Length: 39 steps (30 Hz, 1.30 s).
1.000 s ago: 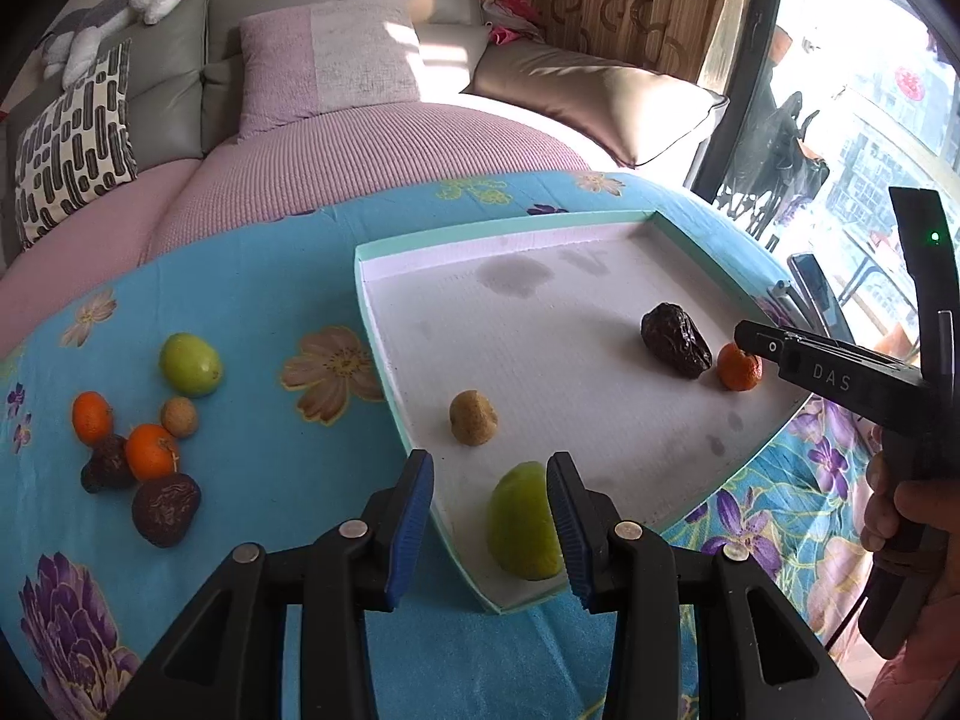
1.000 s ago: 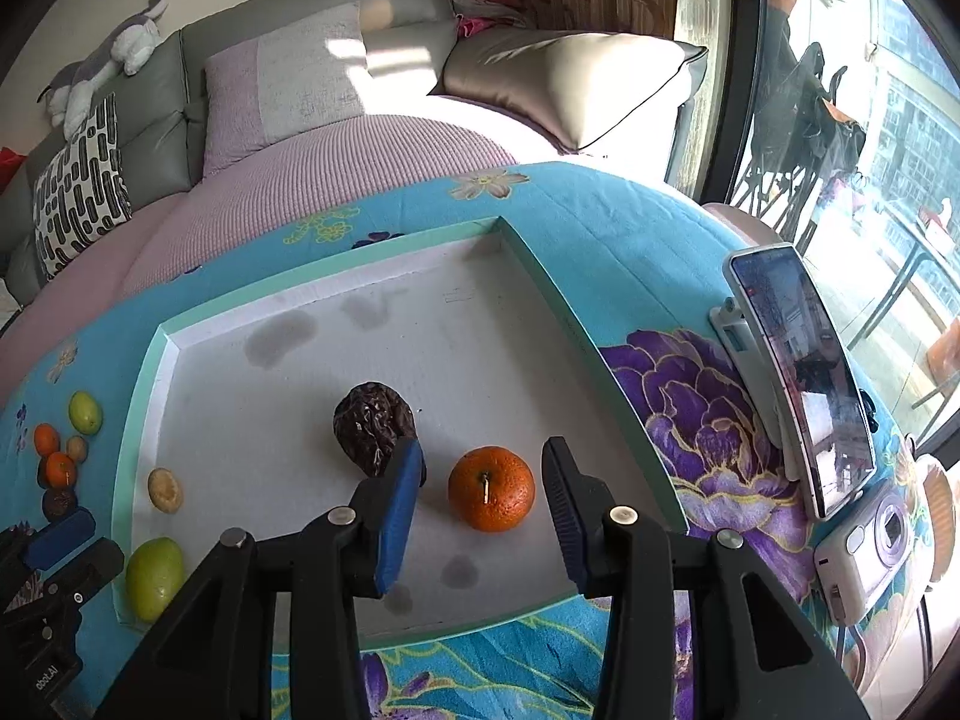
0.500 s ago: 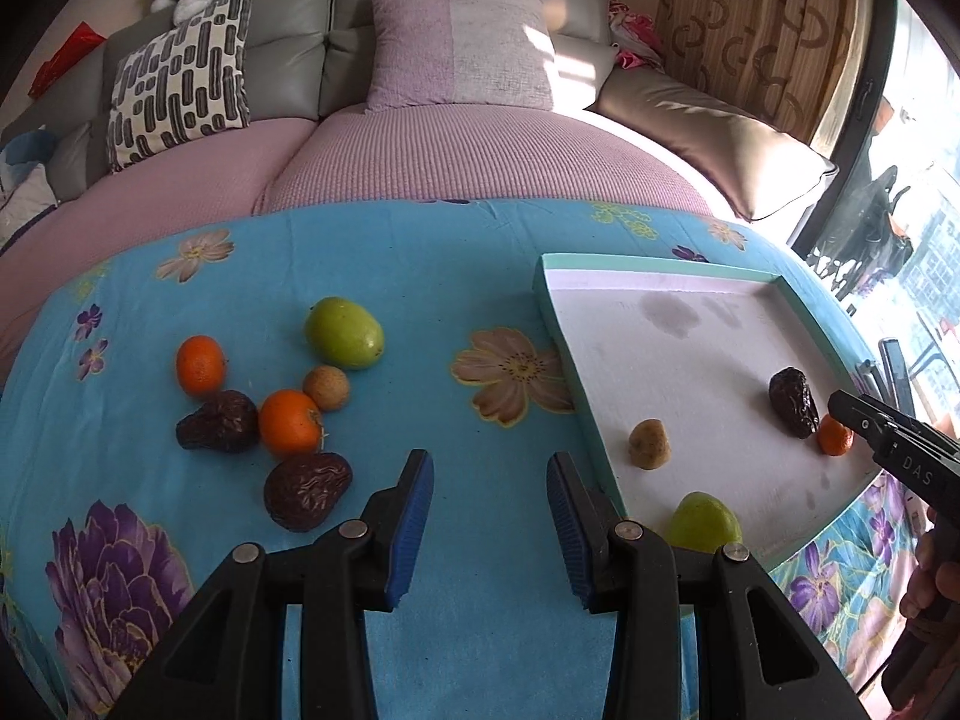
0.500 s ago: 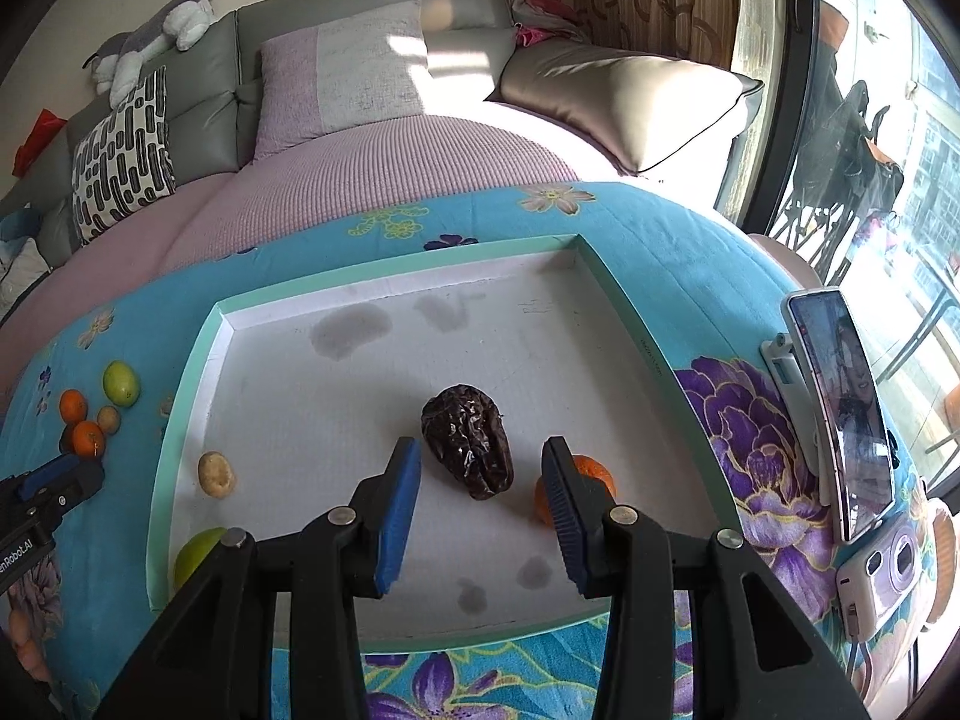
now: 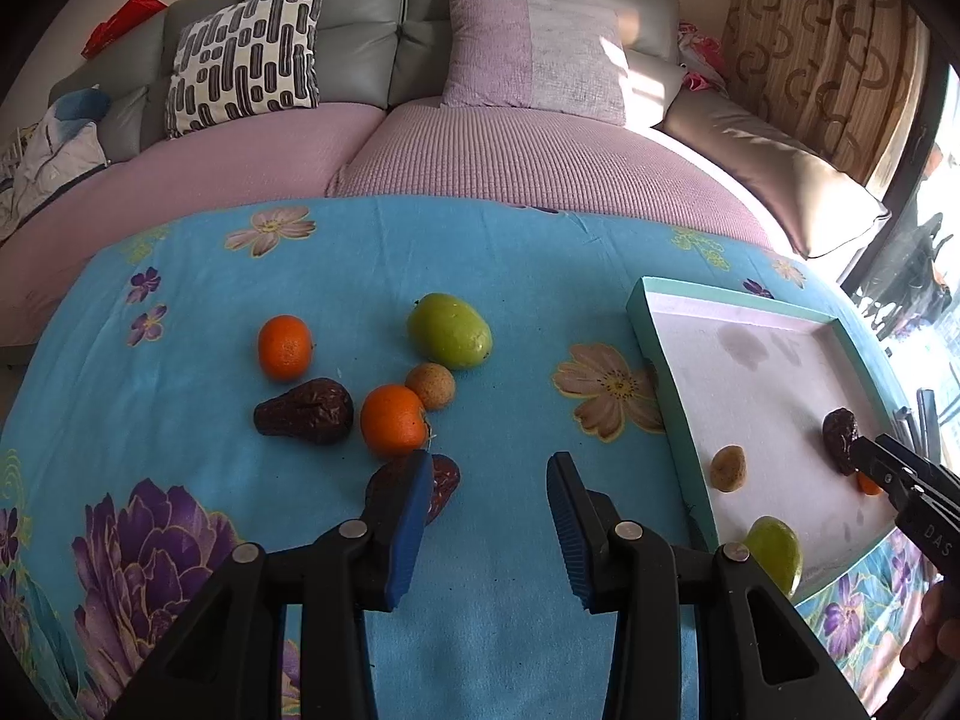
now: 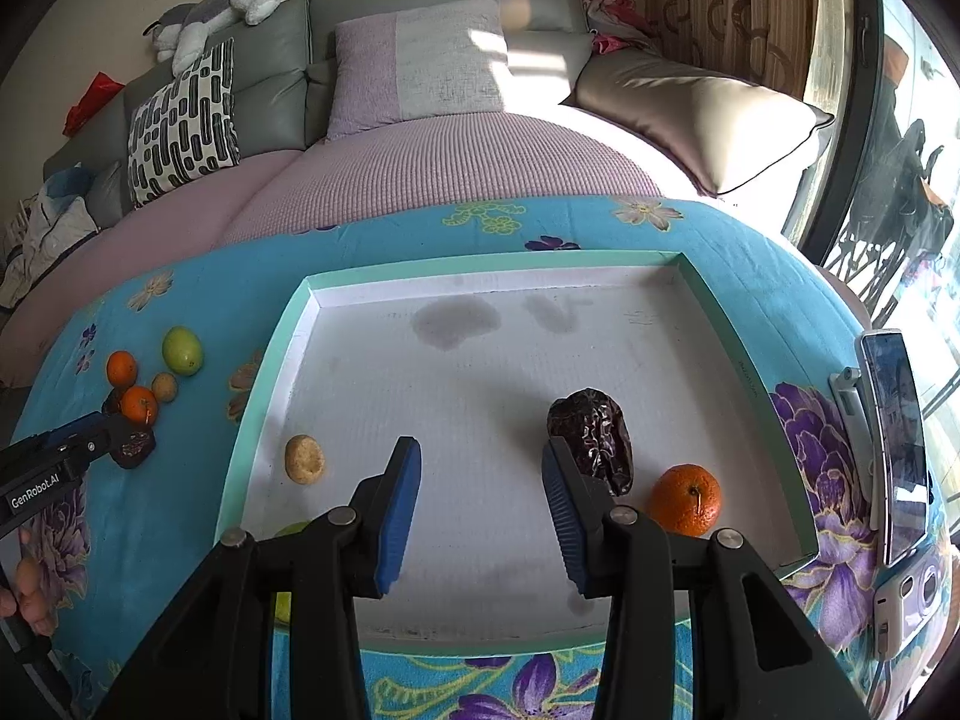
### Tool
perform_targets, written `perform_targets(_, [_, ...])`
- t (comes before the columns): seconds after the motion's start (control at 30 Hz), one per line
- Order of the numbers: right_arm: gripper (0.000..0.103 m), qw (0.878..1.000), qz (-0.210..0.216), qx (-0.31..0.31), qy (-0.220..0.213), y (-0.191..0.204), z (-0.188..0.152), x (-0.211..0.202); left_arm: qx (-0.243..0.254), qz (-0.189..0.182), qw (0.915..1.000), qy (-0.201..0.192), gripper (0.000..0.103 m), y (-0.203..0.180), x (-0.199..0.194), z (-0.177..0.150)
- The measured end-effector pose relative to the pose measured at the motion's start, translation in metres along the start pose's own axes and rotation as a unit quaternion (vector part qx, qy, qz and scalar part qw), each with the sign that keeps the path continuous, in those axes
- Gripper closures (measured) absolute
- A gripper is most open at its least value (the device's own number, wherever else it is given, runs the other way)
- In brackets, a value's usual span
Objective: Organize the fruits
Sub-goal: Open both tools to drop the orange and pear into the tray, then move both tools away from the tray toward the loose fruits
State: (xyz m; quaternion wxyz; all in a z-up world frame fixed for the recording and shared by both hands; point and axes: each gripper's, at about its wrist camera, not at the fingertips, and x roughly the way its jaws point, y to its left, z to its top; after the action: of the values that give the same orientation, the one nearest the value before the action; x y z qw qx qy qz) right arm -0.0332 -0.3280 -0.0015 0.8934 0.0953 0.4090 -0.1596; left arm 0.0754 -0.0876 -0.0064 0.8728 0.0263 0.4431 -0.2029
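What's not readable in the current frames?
- Green fruit in tray: right wrist view, mostly behind the right tongs.
- Tray's orange: left wrist view, mostly behind the right tongs.
- Dark dried fruit: left wrist view, partly behind the left tongs.
- Phone screen: too oblique.

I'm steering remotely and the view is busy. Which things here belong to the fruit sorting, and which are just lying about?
Job:
- tray, holding a date, orange, small tan fruit, green fruit
- loose fruit pile on the cloth
- left gripper and right gripper, both open

Lying about:
- phone
- white camera
- sofa cushions
- plush toy
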Motion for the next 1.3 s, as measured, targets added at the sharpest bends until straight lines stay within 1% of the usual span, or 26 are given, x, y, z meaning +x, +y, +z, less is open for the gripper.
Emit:
perform_targets(0.1, [0.060, 1.000, 0.004, -0.007, 0.006, 0.005, -0.001, 0.004, -0.004, 0.003, 1.0000, 0.002, 0.060, 0.002, 0.001, 0.000])
perform_targets(0.17, [0.060, 1.000, 0.003, -0.008, 0.012, 0.006, -0.002, 0.008, -0.004, 0.007, 0.9999, 0.006, 0.057, 0.002, 0.003, 0.000])
perform_targets(0.2, [0.058, 1.000, 0.002, -0.008, 0.015, 0.006, -0.003, 0.009, -0.004, 0.012, 0.9999, 0.007, 0.048, 0.002, 0.003, 0.000])
perform_targets(0.23, [0.048, 1.000, 0.000, -0.006, 0.017, 0.006, -0.004, 0.011, -0.002, 0.017, 0.9998, 0.008, 0.042, 0.002, 0.004, -0.001])
perform_targets(0.27, [0.041, 1.000, -0.001, -0.004, 0.018, 0.005, -0.004, 0.012, -0.001, 0.022, 0.9997, 0.007, 0.041, 0.002, 0.004, -0.001])
perform_targets(0.3, [0.032, 1.000, -0.001, -0.002, 0.017, 0.004, -0.005, 0.013, -0.001, 0.026, 0.9997, 0.006, 0.039, 0.003, 0.004, -0.001])
perform_targets(0.37, [0.031, 1.000, 0.001, 0.000, 0.016, 0.002, -0.005, 0.013, -0.004, 0.029, 0.9996, 0.007, 0.029, 0.005, 0.006, -0.001])
perform_targets(0.4, [0.030, 1.000, 0.003, 0.001, 0.015, 0.002, -0.005, 0.013, -0.006, 0.030, 0.9995, 0.009, 0.022, 0.006, 0.007, -0.002])
perform_targets(0.5, [0.022, 1.000, 0.003, 0.001, 0.017, 0.001, -0.005, 0.014, -0.011, 0.037, 0.9992, 0.013, 0.015, 0.009, 0.011, -0.003])
perform_targets(0.6, [0.022, 1.000, 0.003, -0.002, 0.018, 0.002, -0.006, 0.015, -0.015, 0.047, 0.9987, 0.012, 0.002, 0.012, 0.012, -0.003])
perform_targets(0.63, [0.021, 1.000, 0.004, -0.002, 0.017, 0.002, -0.006, 0.015, -0.015, 0.050, 0.9986, 0.011, 0.000, 0.013, 0.013, -0.003])
perform_targets(0.67, [0.020, 1.000, 0.004, -0.003, 0.015, 0.003, -0.006, 0.016, -0.014, 0.053, 0.9985, 0.009, 0.000, 0.013, 0.013, -0.004])
perform_targets(0.73, [0.007, 1.000, 0.003, -0.005, 0.012, 0.003, -0.007, 0.016, -0.012, 0.060, 0.9981, 0.007, 0.000, 0.014, 0.012, -0.004])
perform_targets(1.13, [0.006, 0.999, 0.009, -0.013, -0.041, 0.016, -0.002, 0.008, -0.008, 0.071, 0.9974, -0.004, 0.000, 0.020, 0.008, -0.002])
perform_targets(1.3, [0.006, 0.998, 0.025, -0.014, -0.048, 0.027, 0.003, 0.011, -0.013, 0.073, 0.9972, -0.008, 0.000, 0.029, 0.005, -0.001])
